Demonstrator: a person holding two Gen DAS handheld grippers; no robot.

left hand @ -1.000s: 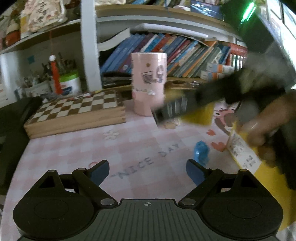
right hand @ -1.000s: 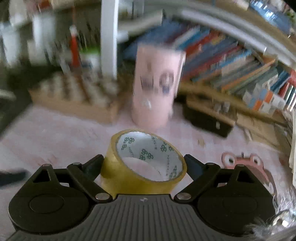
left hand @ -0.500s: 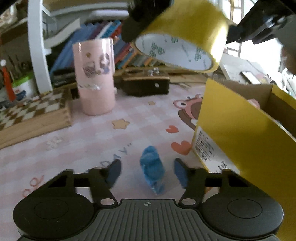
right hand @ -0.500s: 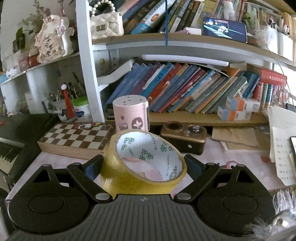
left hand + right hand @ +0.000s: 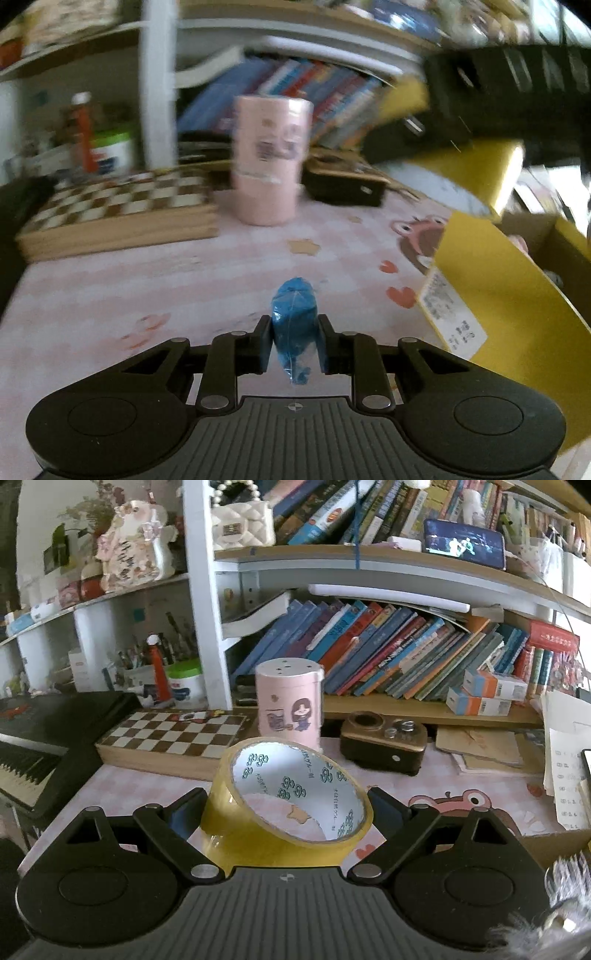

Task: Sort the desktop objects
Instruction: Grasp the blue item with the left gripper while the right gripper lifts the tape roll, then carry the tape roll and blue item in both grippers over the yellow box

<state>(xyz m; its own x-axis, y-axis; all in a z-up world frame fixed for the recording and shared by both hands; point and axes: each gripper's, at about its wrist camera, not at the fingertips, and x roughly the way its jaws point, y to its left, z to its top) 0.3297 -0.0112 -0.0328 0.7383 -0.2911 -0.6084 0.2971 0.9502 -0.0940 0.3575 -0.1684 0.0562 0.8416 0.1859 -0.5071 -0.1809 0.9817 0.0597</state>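
A small blue wrapped packet (image 5: 293,299) lies on the pink checked desk mat (image 5: 147,288), and my left gripper (image 5: 293,322) has it between its fingers. The jaws are closing and both pads touch its sides. My right gripper (image 5: 288,802) is shut on a roll of yellow tape (image 5: 258,836), held tilted above the desk. In the left wrist view that tape roll (image 5: 461,177) and the right gripper's black body show blurred at the upper right, over an open yellow cardboard box (image 5: 509,295).
A pink canister (image 5: 290,705) stands mid-desk with a wooden chessboard box (image 5: 173,734) to its left and a brown radio-like box (image 5: 384,742) to its right. A black keyboard (image 5: 29,753) lies at far left. Bookshelves fill the back; papers (image 5: 565,760) lie at right.
The left jaws have closed in from wide apart onto the blue packet. The right gripper, still holding the tape, has risen and swung across to above the yellow box.
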